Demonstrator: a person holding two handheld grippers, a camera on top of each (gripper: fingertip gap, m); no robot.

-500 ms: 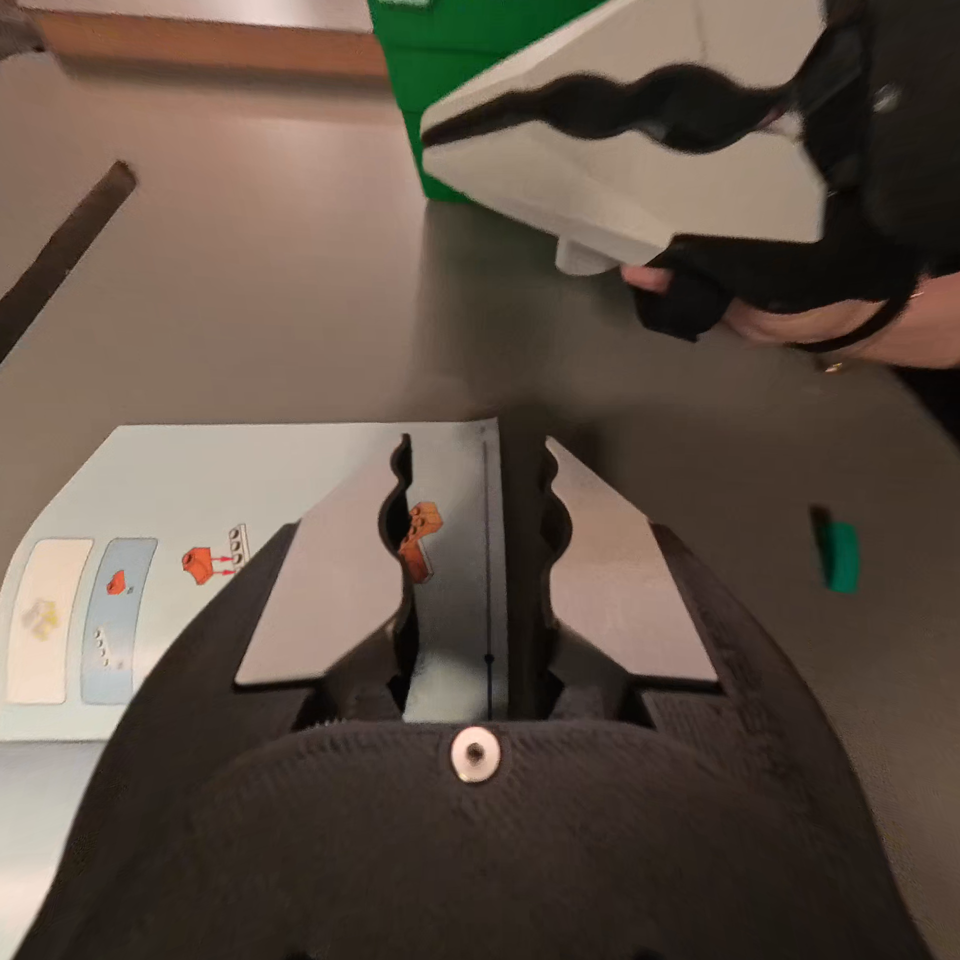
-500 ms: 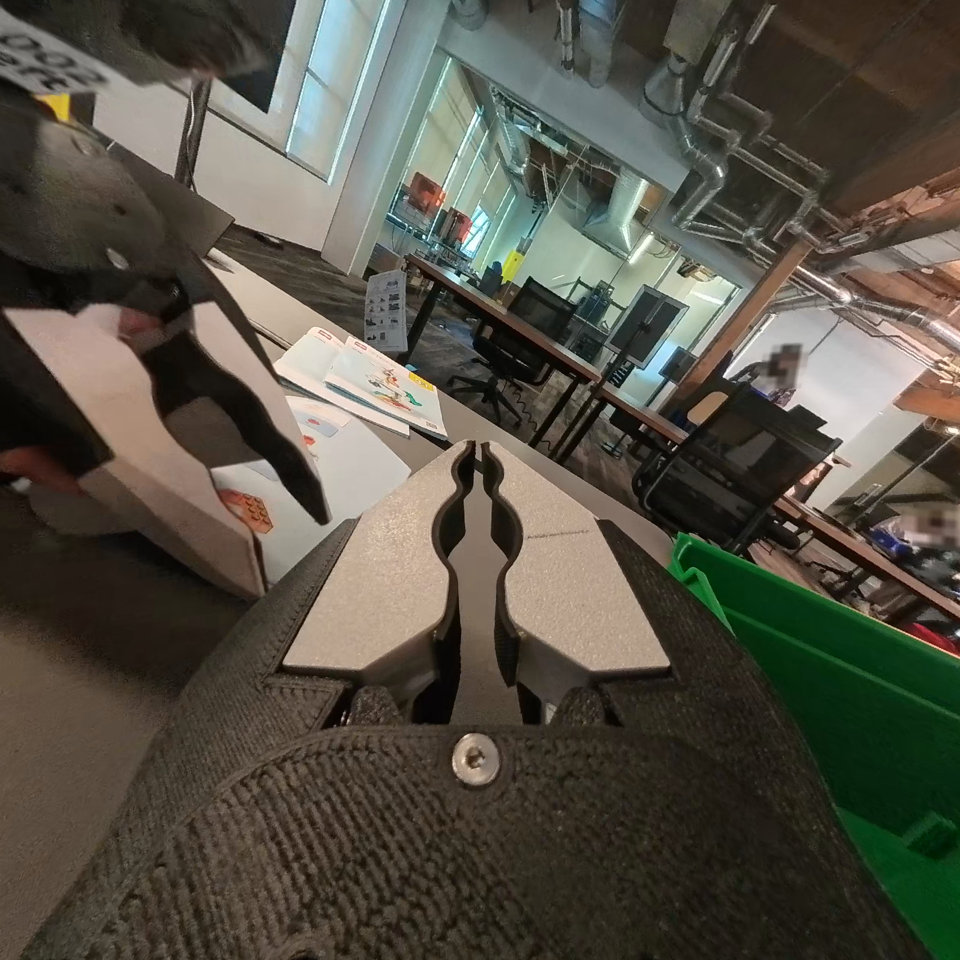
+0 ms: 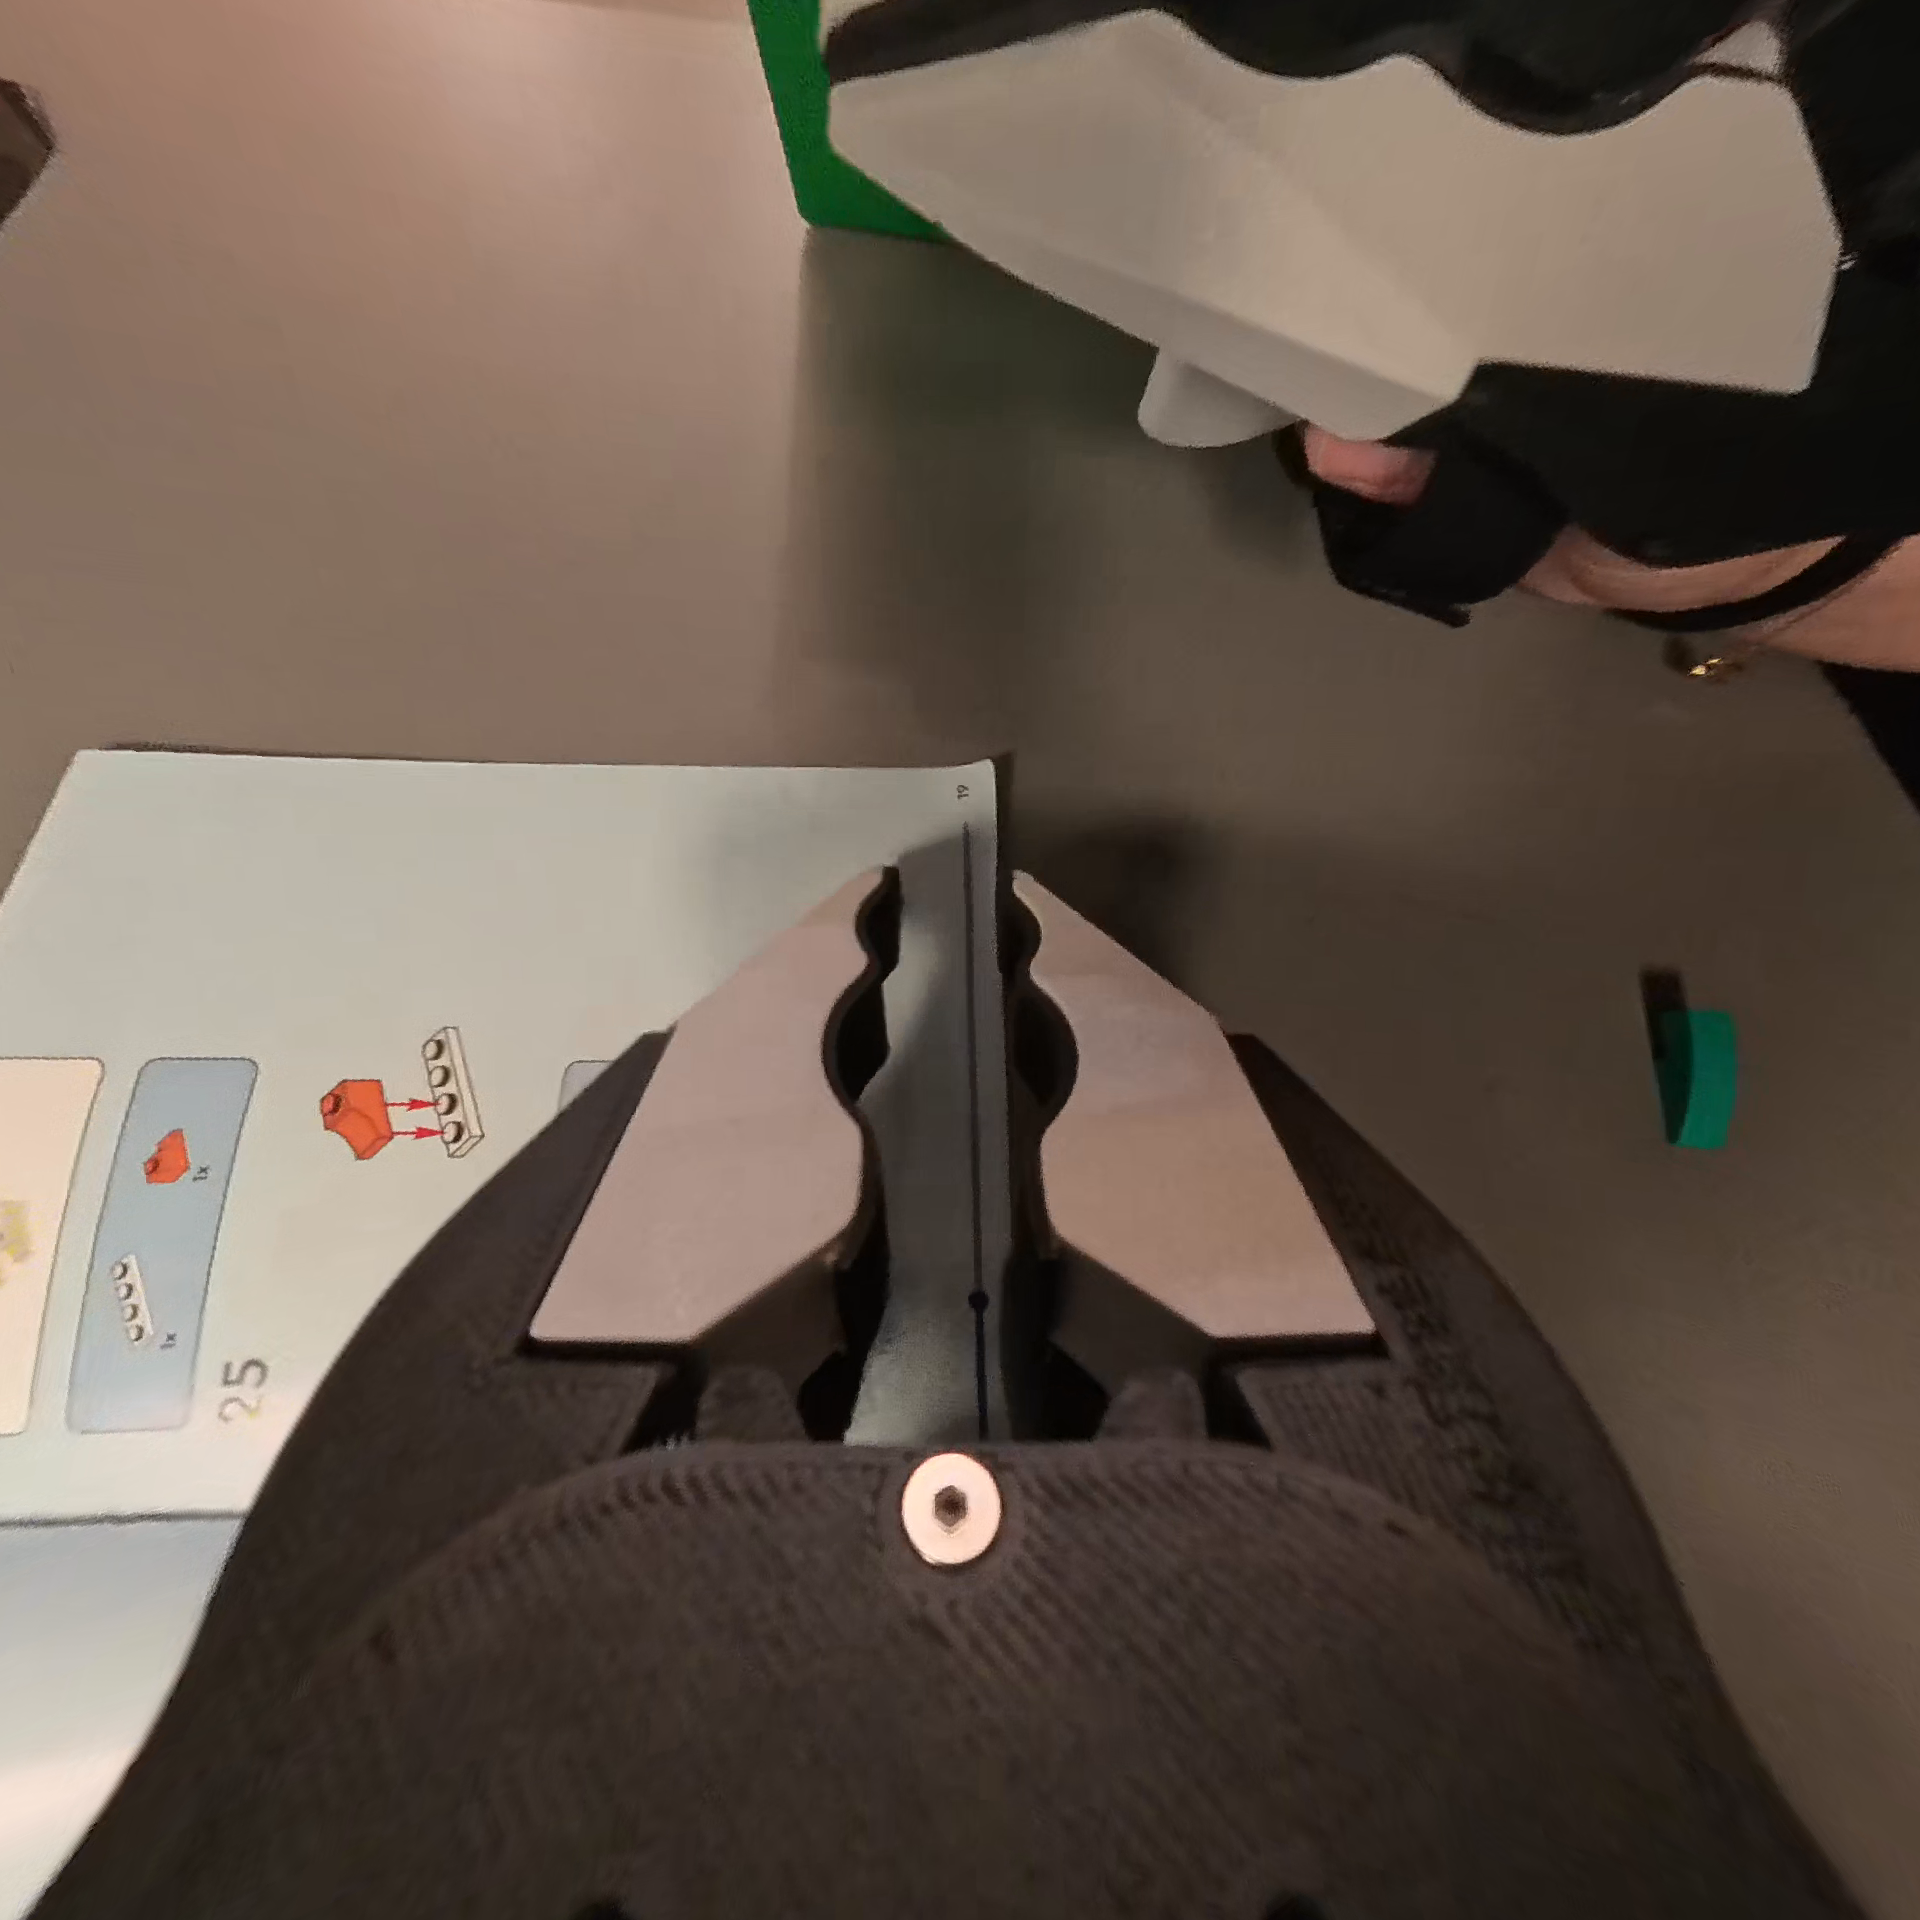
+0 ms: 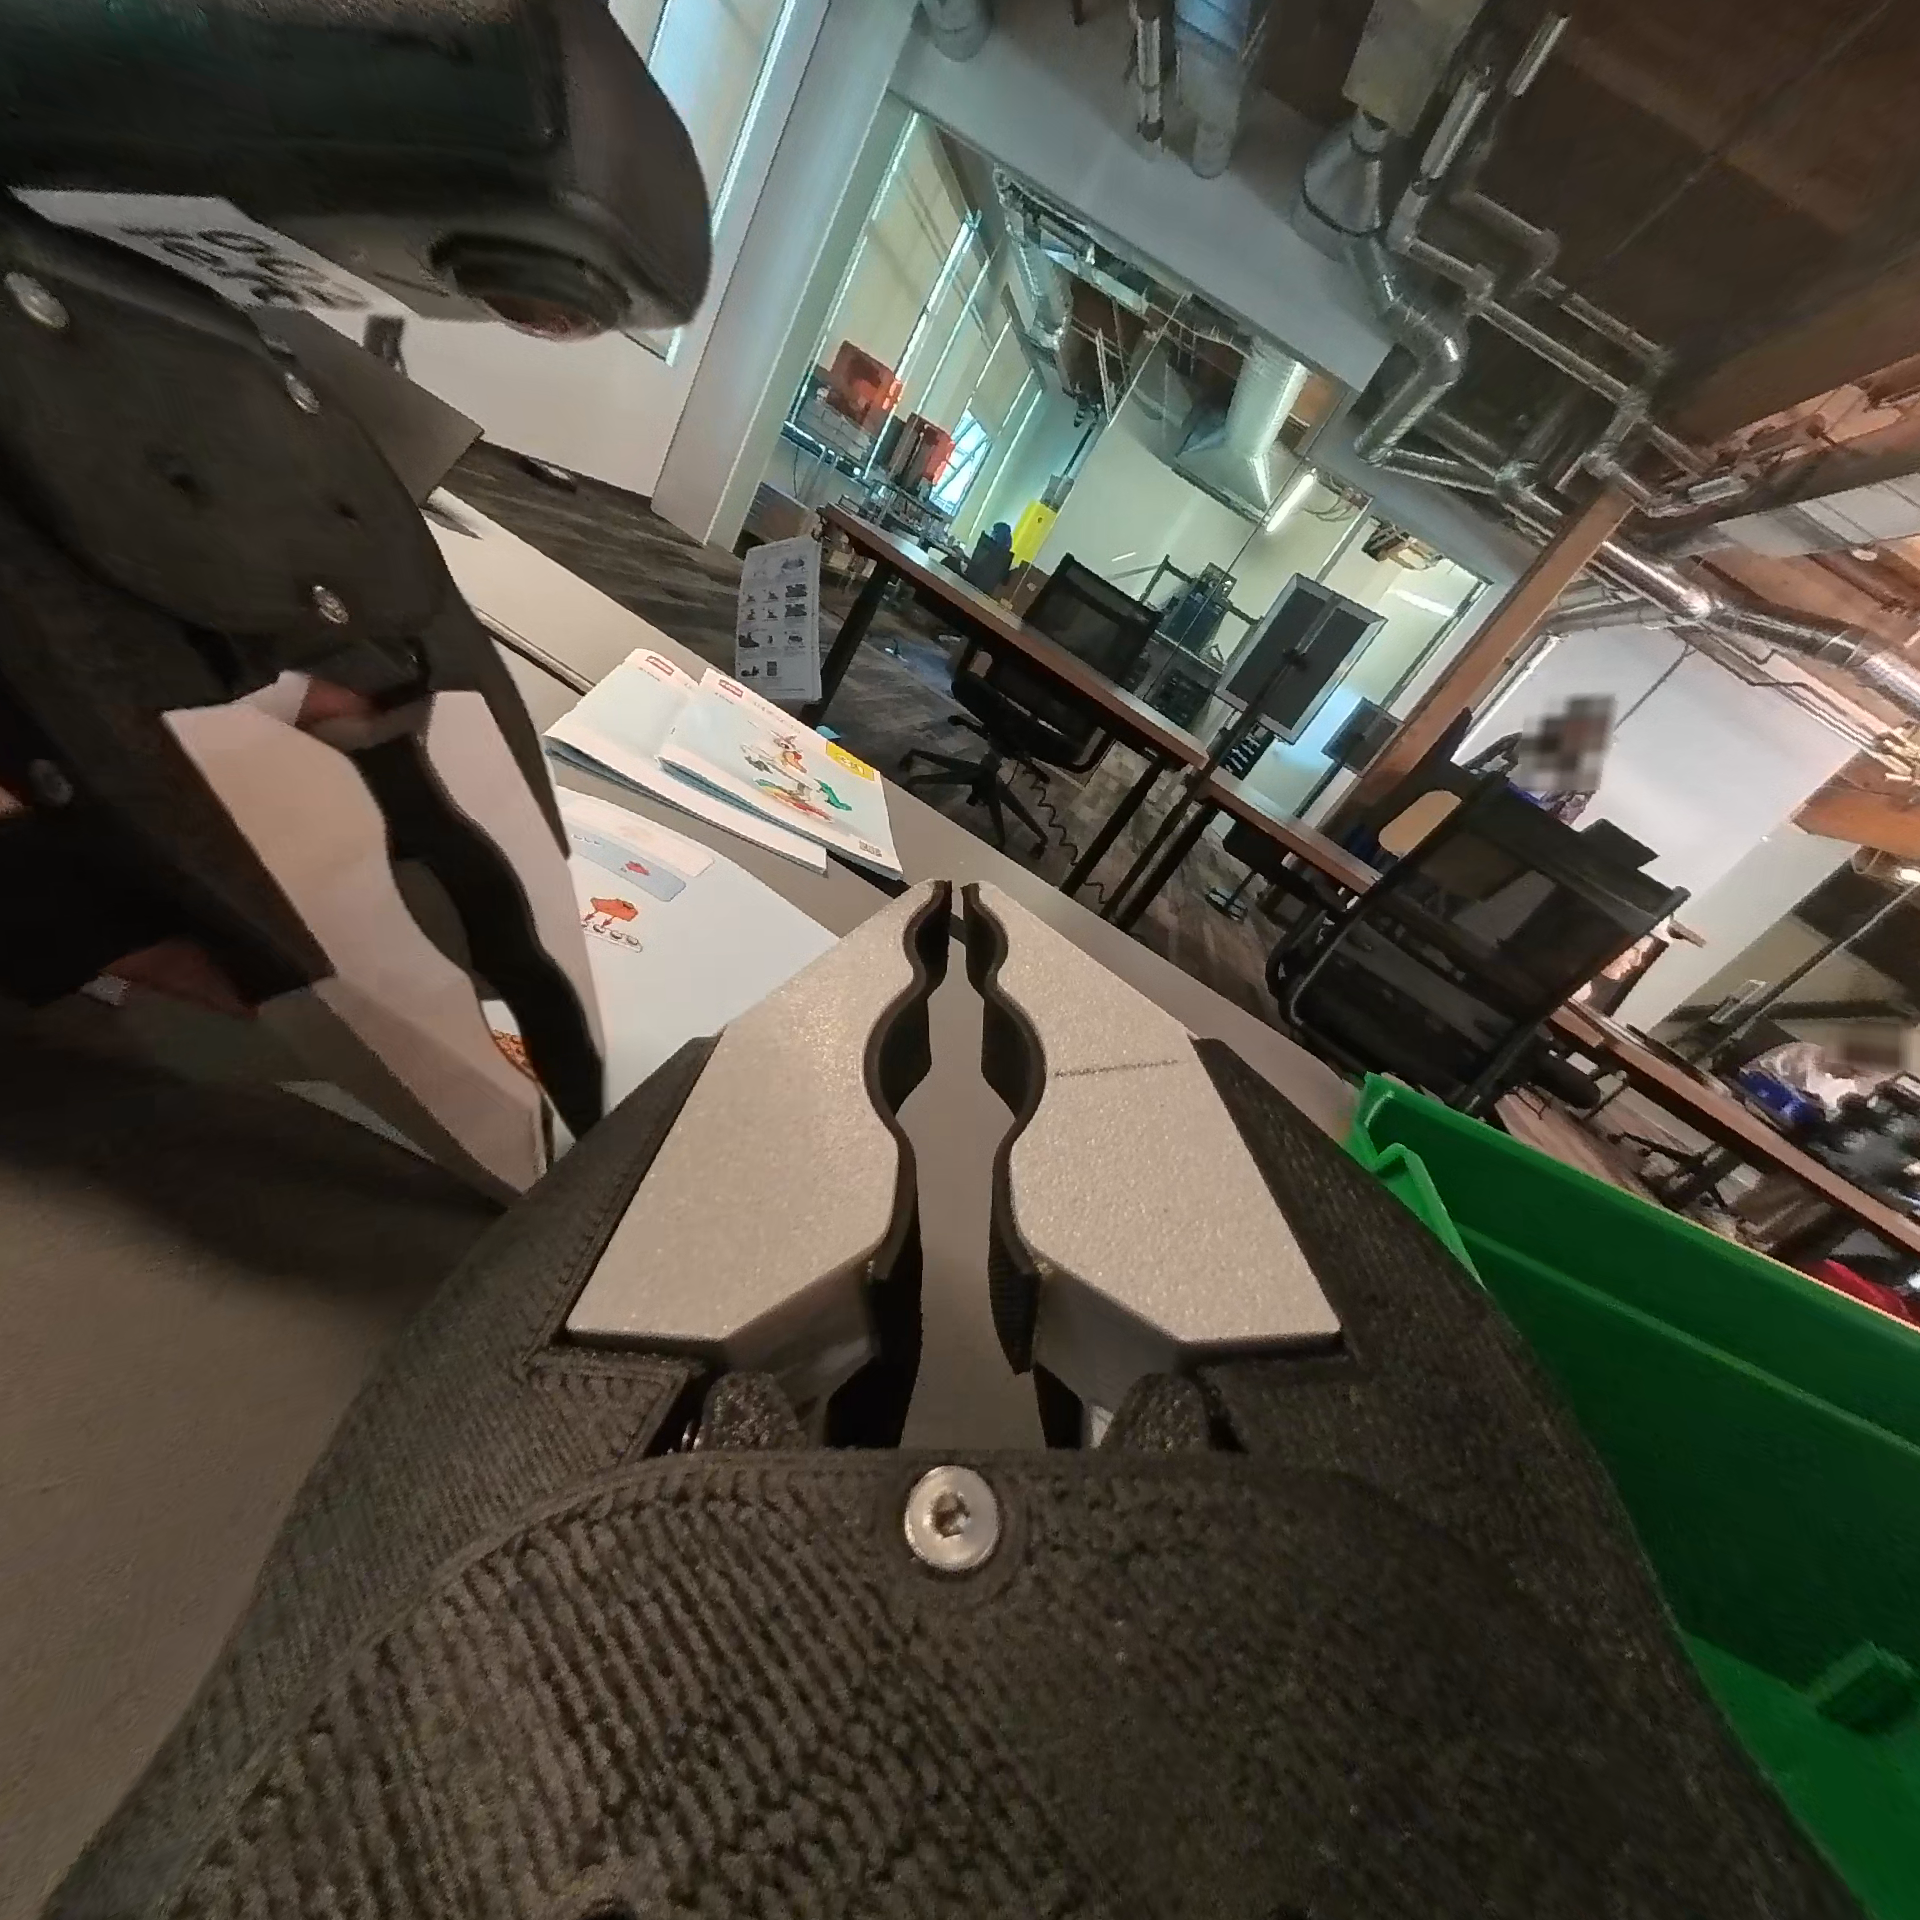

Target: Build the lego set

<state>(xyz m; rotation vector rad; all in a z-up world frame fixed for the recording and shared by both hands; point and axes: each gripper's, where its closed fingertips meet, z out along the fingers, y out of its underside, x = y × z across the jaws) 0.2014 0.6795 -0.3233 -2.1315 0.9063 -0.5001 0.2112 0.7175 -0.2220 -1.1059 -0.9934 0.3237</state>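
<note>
Lego pieces are few in these views: one small green piece (image 3: pixel 1699 1081) lies alone on the grey table (image 3: pixel 416 416), to the right of the left gripper (image 3: pixel 948 883) and well apart from it. An open instruction booklet (image 3: pixel 468 914) lies flat on the table under this gripper; its page shows drawings of an orange brick and a white plate with studs. The left gripper hangs over the right edge of the page, and its two grey fingers (image 3: pixel 727 1143) stand parted with a narrow gap, so it is released and holds nothing; the page is seen through the gap. The right gripper (image 4: pixel 956 894) is lifted and points out across the room, with its tips almost touching and only a thin slit between them; nothing is between the fingers, so it is closed and empty. In the left wrist view this right gripper (image 3: pixel 1351 208) appears at the upper right, held by a hand (image 3: pixel 1558 520) in a black fingerless glove. A green bin (image 4: pixel 1662 1351) stands just beside the right gripper, on its right side. Two more booklets (image 4: pixel 748 769) lie closed farther along the table. Behind are long desks (image 4: pixel 1039 644) and black office chairs (image 4: pixel 1039 707).
</note>
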